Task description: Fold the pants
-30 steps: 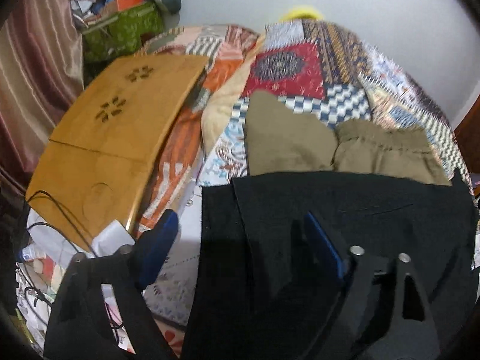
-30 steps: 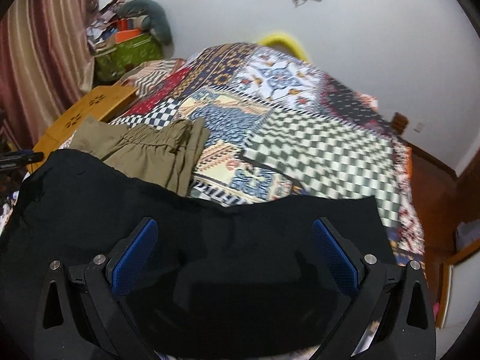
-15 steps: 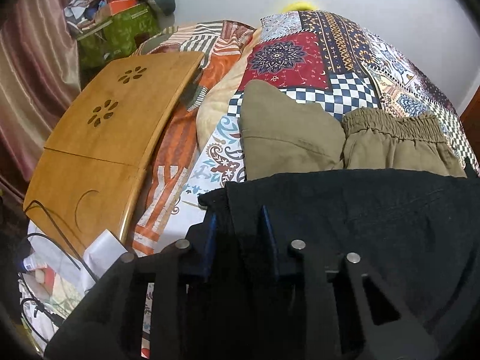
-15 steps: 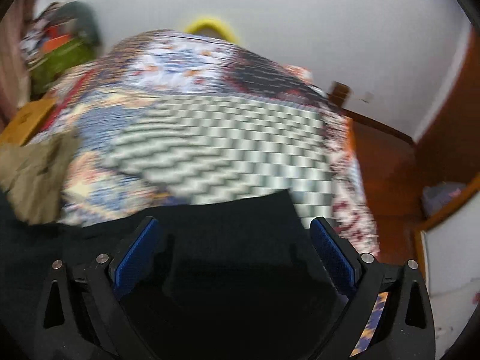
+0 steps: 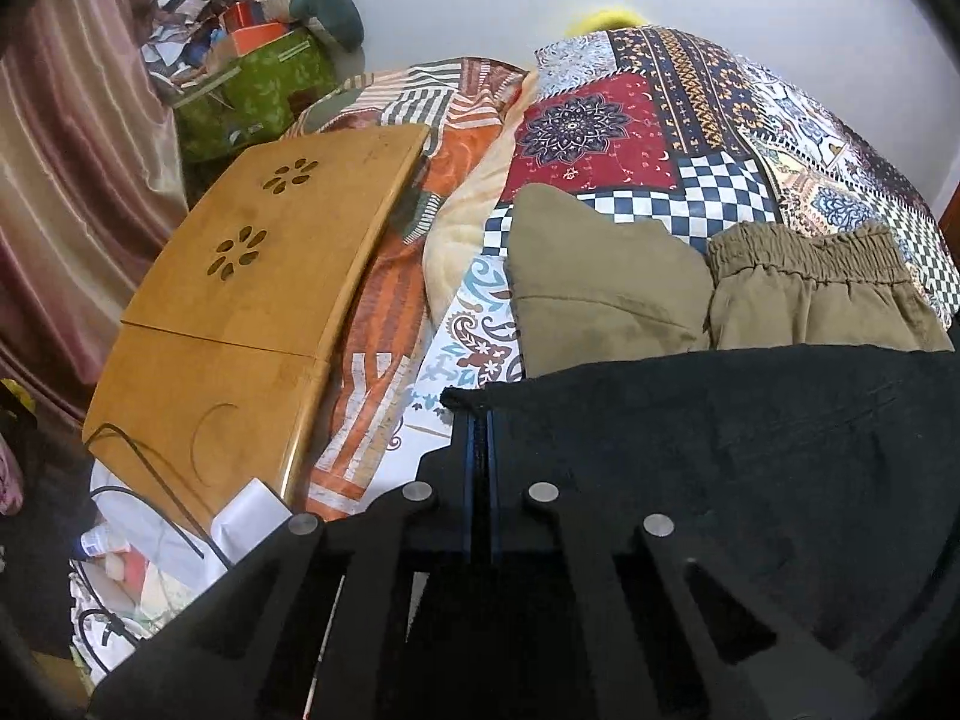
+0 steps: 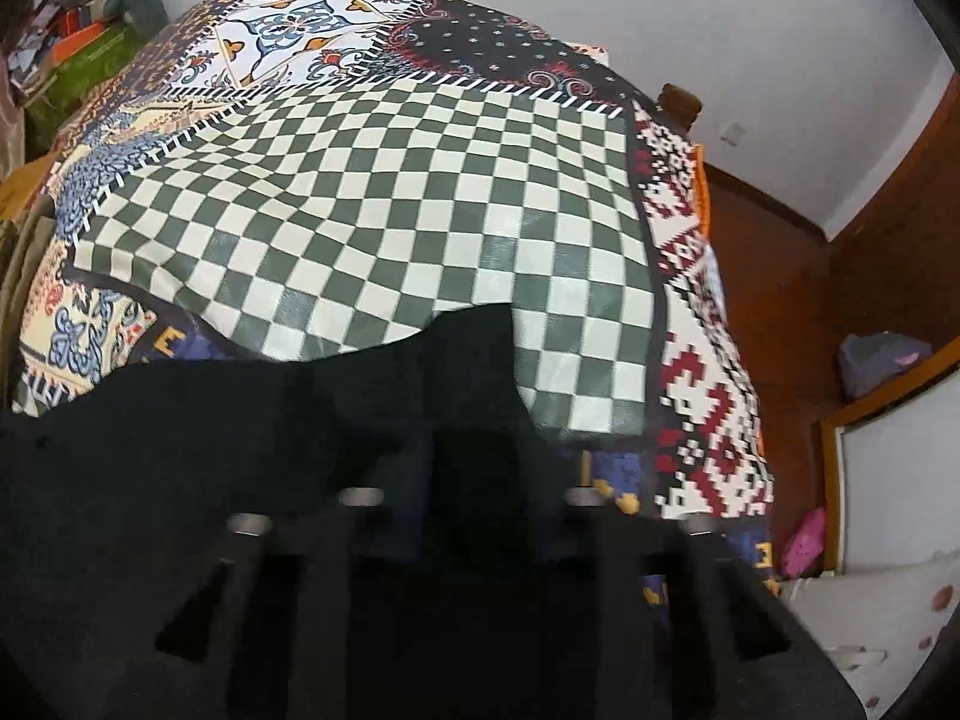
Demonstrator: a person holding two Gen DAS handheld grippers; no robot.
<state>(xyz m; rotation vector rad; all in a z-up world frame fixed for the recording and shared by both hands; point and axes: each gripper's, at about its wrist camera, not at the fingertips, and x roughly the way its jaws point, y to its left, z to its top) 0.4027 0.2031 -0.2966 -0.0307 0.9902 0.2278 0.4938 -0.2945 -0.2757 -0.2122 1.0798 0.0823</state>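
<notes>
Black pants (image 5: 750, 450) pinched by left tongs (image 5: 480, 426); right tongs (image 6: 474, 420) closing, seemingly on them

Black gripper (image 5: 480, 438), blue pads, silver screws

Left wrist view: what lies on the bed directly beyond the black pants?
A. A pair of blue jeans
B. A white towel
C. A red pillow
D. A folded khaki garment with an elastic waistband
D: the khaki garment, waistband gathered, lies just past the black pants.
</notes>
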